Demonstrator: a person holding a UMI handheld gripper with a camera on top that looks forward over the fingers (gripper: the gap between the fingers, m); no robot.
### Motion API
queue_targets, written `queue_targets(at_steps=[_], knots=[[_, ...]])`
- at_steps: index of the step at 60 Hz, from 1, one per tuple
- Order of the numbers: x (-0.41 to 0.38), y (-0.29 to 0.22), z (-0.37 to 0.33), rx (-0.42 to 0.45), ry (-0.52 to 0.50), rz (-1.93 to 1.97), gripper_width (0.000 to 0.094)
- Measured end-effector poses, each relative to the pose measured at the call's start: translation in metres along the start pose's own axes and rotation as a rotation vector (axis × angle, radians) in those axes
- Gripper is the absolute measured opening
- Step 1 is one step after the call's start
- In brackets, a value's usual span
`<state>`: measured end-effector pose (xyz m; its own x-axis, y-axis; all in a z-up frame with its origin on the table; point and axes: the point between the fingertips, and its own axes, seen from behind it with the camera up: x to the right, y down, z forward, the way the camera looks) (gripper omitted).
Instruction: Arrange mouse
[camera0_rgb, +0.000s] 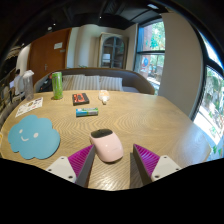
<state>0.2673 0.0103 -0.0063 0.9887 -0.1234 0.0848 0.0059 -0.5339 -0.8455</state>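
Observation:
A pale pink mouse lies on the round wooden table, between my fingers and close against the left pad. A gap shows between it and the right pad. My gripper is open, with the mouse's rear between the fingers and its front sticking out beyond the tips. A blue cloud-shaped mouse mat lies on the table to the left of the fingers.
Beyond the mouse lie a teal flat object, a dark red book and a small white object. A green cup and papers stand at the far left. A sofa and windows lie beyond the table.

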Motion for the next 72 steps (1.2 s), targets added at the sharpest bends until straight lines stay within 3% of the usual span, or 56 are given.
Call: queue_targets(at_steps=[18, 23, 27, 40, 49, 54, 61, 67, 72], knots=[[0.010, -0.010, 0.030, -0.089, -0.015, 0.105, 0.0758], [0.011, -0.016, 0.042, -0.096, -0.014, 0.123, 0.0703], [0.015, -0.018, 0.049, -0.097, 0.011, 0.145, 0.0558], [0.019, -0.020, 0.050, -0.090, 0.076, 0.184, 0.0550], [0.018, -0.019, 0.048, -0.080, 0.112, 0.215, 0.0454], [0.000, -0.020, 0.035, -0.093, 0.082, 0.180, 0.0403], [-0.042, -0.056, -0.013, 0.002, 0.096, 0.081, 0.0379], [-0.120, -0.107, -0.068, 0.157, 0.004, 0.067, 0.0379], [-0.197, -0.112, -0.099, 0.189, -0.086, -0.021, 0.0377]])
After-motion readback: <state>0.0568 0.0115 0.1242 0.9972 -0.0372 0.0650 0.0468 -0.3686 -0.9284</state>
